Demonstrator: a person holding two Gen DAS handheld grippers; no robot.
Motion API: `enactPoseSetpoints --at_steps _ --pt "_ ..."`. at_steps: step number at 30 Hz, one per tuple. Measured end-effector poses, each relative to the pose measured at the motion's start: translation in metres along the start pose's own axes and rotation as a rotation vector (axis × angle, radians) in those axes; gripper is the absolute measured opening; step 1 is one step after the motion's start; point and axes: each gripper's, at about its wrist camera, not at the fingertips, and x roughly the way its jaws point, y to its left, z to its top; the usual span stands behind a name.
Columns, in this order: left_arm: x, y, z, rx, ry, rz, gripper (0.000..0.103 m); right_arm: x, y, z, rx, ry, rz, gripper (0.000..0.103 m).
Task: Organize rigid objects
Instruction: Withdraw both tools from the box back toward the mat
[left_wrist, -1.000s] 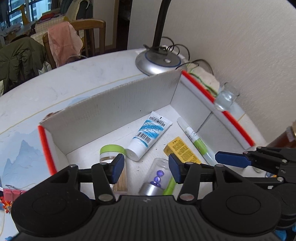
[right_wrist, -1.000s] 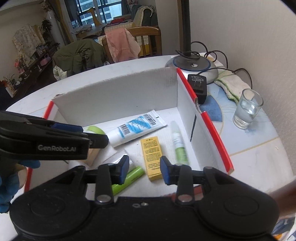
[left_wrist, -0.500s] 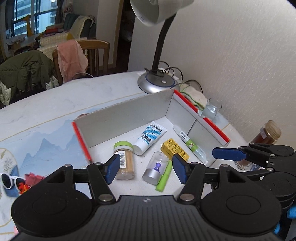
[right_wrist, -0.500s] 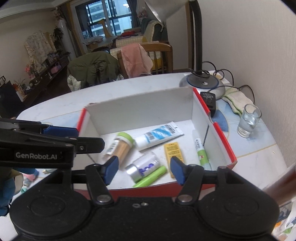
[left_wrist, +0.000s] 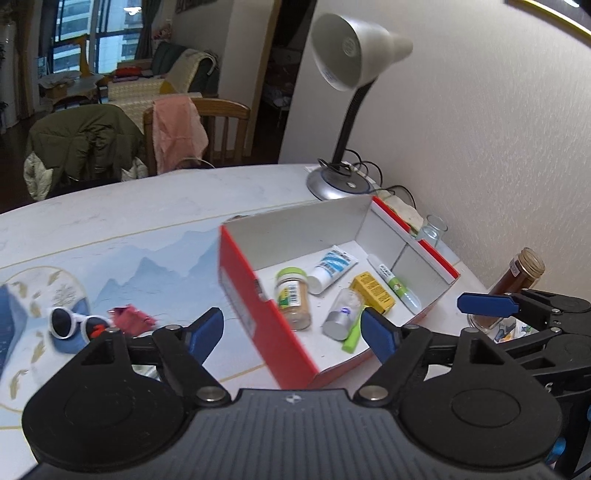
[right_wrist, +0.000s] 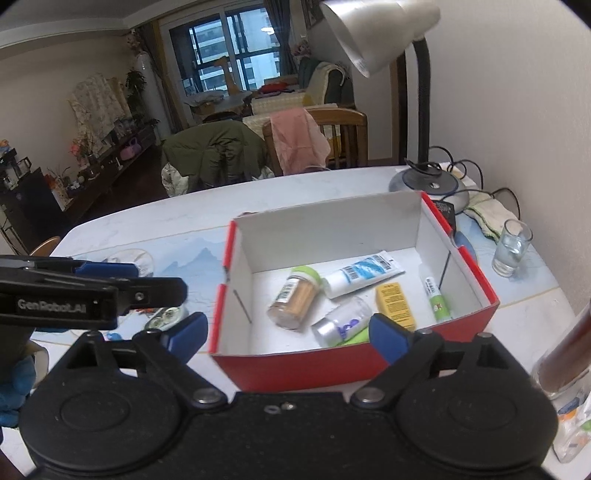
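Note:
A red cardboard box (left_wrist: 269, 321) (right_wrist: 295, 369) with a white inside sits on the table. In it lie a green-capped jar (left_wrist: 291, 299) (right_wrist: 295, 299), a white and blue tube (left_wrist: 330, 266) (right_wrist: 364, 277), a yellow packet (left_wrist: 371, 293) (right_wrist: 395, 302), a clear bottle with a silver cap (left_wrist: 341, 314) (right_wrist: 341, 321), a green stick (left_wrist: 352, 334) and a white and green tube (left_wrist: 395, 284) (right_wrist: 436, 297). My left gripper (left_wrist: 291, 338) and my right gripper (right_wrist: 286, 338) are both open and empty, held above and in front of the box.
A silver desk lamp (left_wrist: 354, 110) (right_wrist: 413, 92) stands behind the box by the wall. A glass (right_wrist: 511, 247) and a brown jar (left_wrist: 513, 280) stand to the right. White sunglasses (left_wrist: 70, 323) and a red item (left_wrist: 129, 319) lie on the table at left.
Both grippers have pulled back and up from inside the box, and their jaws have opened wider. The whole box and the lamp head have come into view.

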Motion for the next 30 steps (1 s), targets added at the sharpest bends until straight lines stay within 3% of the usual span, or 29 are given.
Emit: enactPoseSetpoints --at_steps 11,15,24,30 --pt "-0.047 0.064 -0.025 -0.016 -0.020 0.064 0.088 -0.003 0.061 -0.012 -0.025 -0.012 0.038 0.097" --pt "-0.057 0.092 -0.031 -0.018 -0.024 0.099 0.103 0.006 0.083 -0.018 -0.017 0.004 0.048 0.097" --pt "-0.061 0.150 -0.047 -0.046 -0.065 0.150 0.103 0.030 0.132 -0.028 -0.023 0.053 0.064 0.096" --pt "-0.055 0.184 -0.068 -0.077 -0.038 0.166 0.103 0.050 0.157 -0.032 -0.015 0.083 0.049 0.094"
